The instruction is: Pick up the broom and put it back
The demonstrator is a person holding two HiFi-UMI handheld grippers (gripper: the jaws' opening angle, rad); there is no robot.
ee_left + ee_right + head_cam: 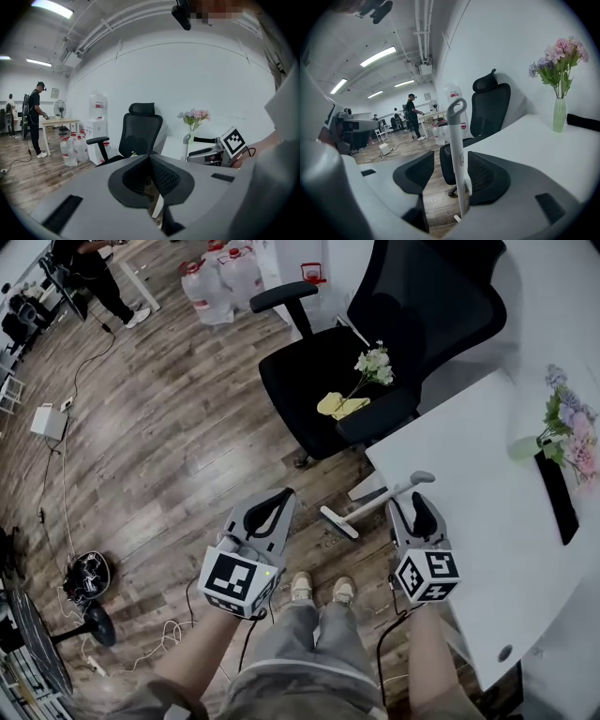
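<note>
The right gripper [449, 177] is wide open around the white broom handle [457, 140]. The left gripper [150, 161] is closed and empty.

a: what stands on the wooden floor [187, 427]?
b: a black office chair [422, 306], a cluster of water bottles [220, 282] at the far side, a white box [49, 421] with cables [61, 484] trailing past it, and the broom [380, 498], its head on the boards and its handle end at the table's edge.
a: and the white table [469, 502]?
b: a pale vase [525, 448] of flowers, and just beside it a flat black slab [558, 498]. the chair's seat holds a flower sprig [373, 367] and something yellow [342, 406].
</note>
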